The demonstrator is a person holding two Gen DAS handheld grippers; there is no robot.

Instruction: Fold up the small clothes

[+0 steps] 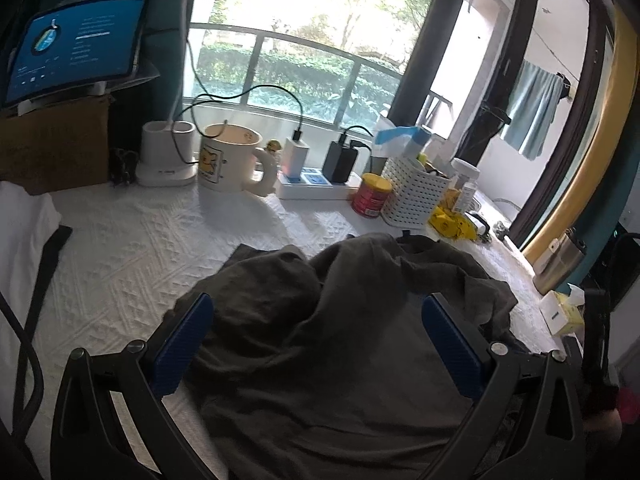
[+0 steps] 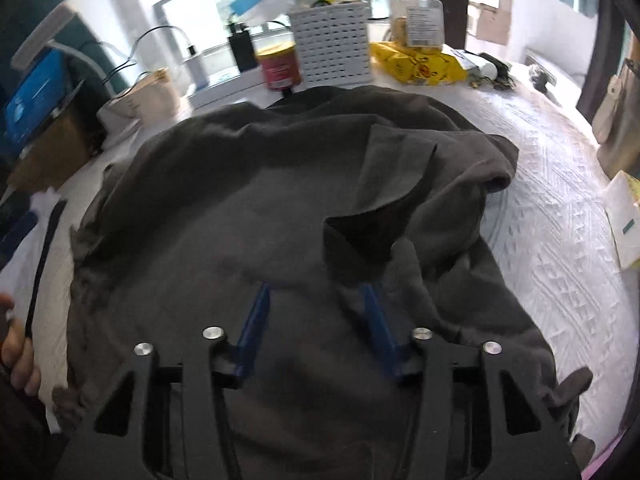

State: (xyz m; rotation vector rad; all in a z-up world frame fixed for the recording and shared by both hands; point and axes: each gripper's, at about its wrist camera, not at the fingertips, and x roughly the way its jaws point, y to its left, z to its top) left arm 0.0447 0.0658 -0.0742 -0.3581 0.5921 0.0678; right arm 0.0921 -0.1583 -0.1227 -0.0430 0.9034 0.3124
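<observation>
A dark grey garment (image 1: 340,360) lies crumpled on the white textured table cover (image 1: 132,264). In the left wrist view my left gripper (image 1: 318,300) hangs just over the near part of the garment, blue pads (image 1: 184,344) far apart and nothing pinched between them. In the right wrist view the garment (image 2: 240,200) fills the middle, with one raised, folded-over flap (image 2: 380,208). My right gripper (image 2: 314,290) is open above the cloth. Its right fingertip (image 2: 370,300) sits at the foot of that flap, and its pads do not press on the cloth.
Along the window edge stand a mug (image 1: 228,160), a power strip with chargers (image 1: 312,184), a red can (image 1: 372,200), a white basket (image 1: 416,196) and yellow packets (image 1: 452,220). A tablet on a cardboard box (image 1: 76,44) is at left, a steel flask (image 1: 560,264) at right. A person's hand (image 2: 16,352) shows at left.
</observation>
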